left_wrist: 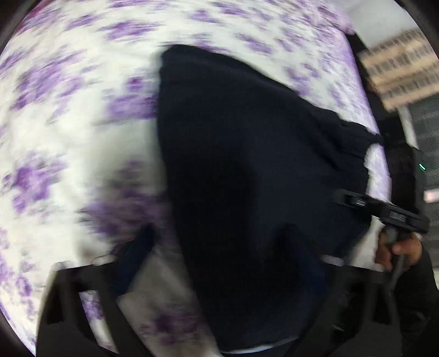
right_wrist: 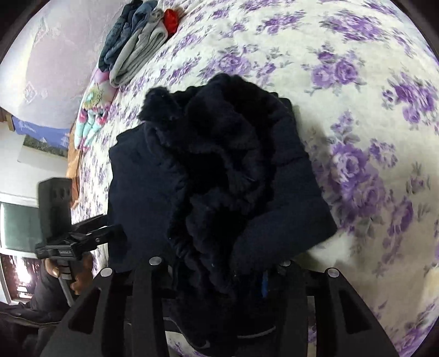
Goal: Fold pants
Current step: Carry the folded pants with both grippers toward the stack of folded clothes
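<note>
Dark navy pants (left_wrist: pixel 233 151) lie on a bed, blurred in the left wrist view. My left gripper (left_wrist: pixel 216 241) straddles their near end. Its jaws stand apart, and a strip of pale bedspread shows between the left finger (left_wrist: pixel 140 252) and the cloth. In the right wrist view the pants (right_wrist: pixel 214 164) are bunched, with the fuzzy lining turned out. My right gripper (right_wrist: pixel 219 263) is shut on that bunched near end. Each view shows the other gripper at the side of the pants: the right gripper (left_wrist: pixel 345 199) and the left gripper (right_wrist: pixel 109 233), each held by a hand.
The white bedspread (right_wrist: pixel 356 137) with purple flowers spreads all around the pants. A pile of folded clothes (right_wrist: pixel 137 46) and a red item (right_wrist: pixel 171 19) lie at its far left. A colourful blanket (right_wrist: pixel 90 115) lies along the bed's left edge.
</note>
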`<act>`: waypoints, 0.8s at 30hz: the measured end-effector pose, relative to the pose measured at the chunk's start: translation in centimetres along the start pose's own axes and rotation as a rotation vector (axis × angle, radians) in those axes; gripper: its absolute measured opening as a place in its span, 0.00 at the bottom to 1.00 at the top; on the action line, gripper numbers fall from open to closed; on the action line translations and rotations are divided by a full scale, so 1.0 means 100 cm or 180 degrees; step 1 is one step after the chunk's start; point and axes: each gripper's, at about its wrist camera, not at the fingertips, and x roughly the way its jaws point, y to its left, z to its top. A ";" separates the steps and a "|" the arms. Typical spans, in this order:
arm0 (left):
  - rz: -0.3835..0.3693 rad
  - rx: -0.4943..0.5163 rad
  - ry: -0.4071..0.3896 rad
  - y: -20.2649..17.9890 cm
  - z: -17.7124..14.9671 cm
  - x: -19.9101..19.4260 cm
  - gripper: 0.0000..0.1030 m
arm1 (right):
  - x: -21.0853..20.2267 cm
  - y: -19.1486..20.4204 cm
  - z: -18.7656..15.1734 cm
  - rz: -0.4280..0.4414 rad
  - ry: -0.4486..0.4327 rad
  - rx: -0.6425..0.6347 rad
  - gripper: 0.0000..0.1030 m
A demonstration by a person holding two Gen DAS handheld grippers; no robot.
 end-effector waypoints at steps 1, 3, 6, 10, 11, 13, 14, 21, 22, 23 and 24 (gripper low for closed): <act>0.0099 0.0049 0.0014 -0.009 0.001 -0.002 0.59 | -0.001 0.006 0.002 -0.0025 0.0028 -0.0057 0.40; 0.0219 0.0183 0.0005 -0.019 0.000 -0.005 0.44 | -0.005 0.019 0.006 0.0014 0.0053 -0.0157 0.38; 0.0222 0.0129 -0.0103 -0.024 0.005 -0.022 0.26 | -0.014 0.045 0.019 0.0123 0.0061 -0.0388 0.37; 0.0254 0.0059 -0.0469 -0.022 0.012 -0.063 0.23 | -0.026 0.079 0.043 0.0194 -0.0018 -0.0772 0.36; 0.0275 0.0042 -0.0597 -0.020 0.015 -0.076 0.23 | -0.031 0.094 0.053 0.0230 -0.0098 -0.0909 0.36; 0.0312 -0.0025 -0.0877 -0.013 0.028 -0.108 0.23 | -0.039 0.116 0.073 0.0302 -0.0240 -0.1106 0.36; 0.0336 -0.0059 -0.1007 -0.010 0.036 -0.124 0.23 | -0.042 0.127 0.083 0.0327 -0.0305 -0.1194 0.36; 0.0878 0.0088 -0.1640 0.004 0.129 -0.220 0.23 | -0.063 0.222 0.193 0.0432 -0.0866 -0.1871 0.36; 0.0966 0.0120 -0.1693 0.008 0.148 -0.230 0.23 | -0.064 0.235 0.212 0.0398 -0.0932 -0.1954 0.36; 0.1038 0.0125 -0.1739 0.011 0.166 -0.238 0.23 | -0.066 0.247 0.232 0.0367 -0.0995 -0.2018 0.36; 0.1120 0.0102 -0.1796 0.019 0.191 -0.250 0.23 | -0.065 0.262 0.258 0.0324 -0.1052 -0.2079 0.36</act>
